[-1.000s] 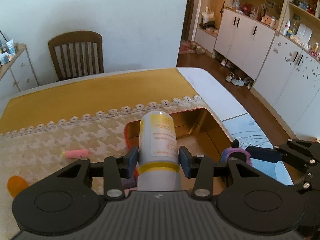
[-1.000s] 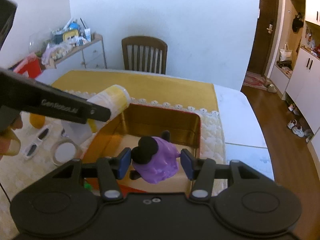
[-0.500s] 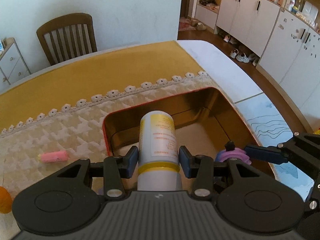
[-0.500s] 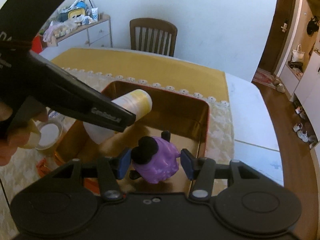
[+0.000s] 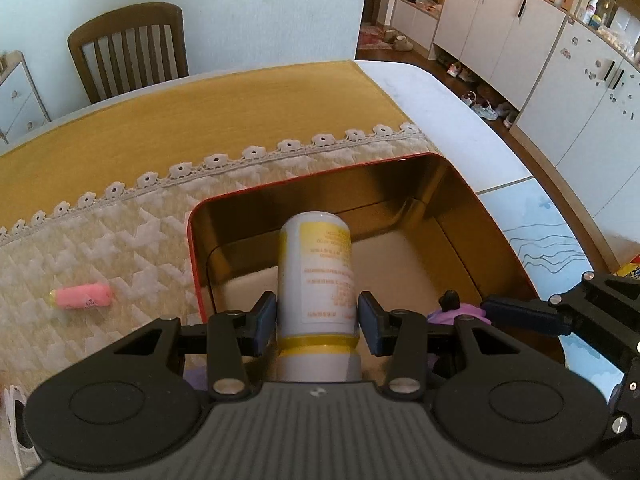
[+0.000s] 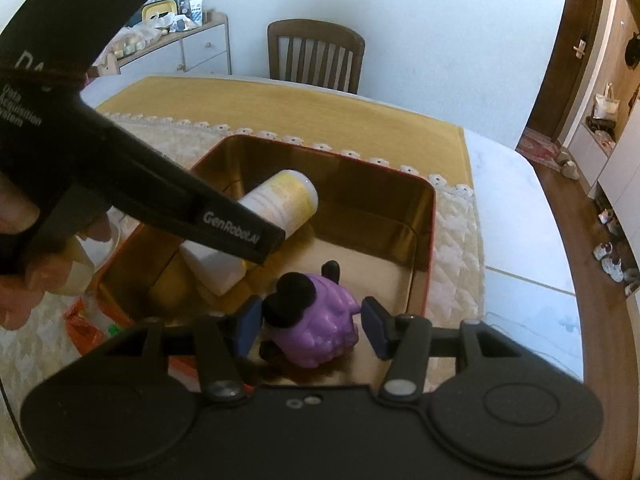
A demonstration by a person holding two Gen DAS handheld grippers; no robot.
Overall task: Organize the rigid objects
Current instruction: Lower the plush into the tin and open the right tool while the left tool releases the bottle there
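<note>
My left tool point(image 5: 316, 322) clamps a white and yellow bottle point(image 5: 316, 276), which points forward over the red-rimmed gold tin point(image 5: 472, 216); its orange label print is too small for me to read. From the right wrist view the left tool's finger reads "GenRobot.AI". My right tool point(image 6: 310, 326) has its pads spread either side of a purple figure with black ears point(image 6: 316, 328), low inside the tin; I cannot tell whether they touch it. Left of my left tool, a pink tube point(image 5: 82, 297) lies on the table's quilted cloth point(image 5: 120, 248).
</note>
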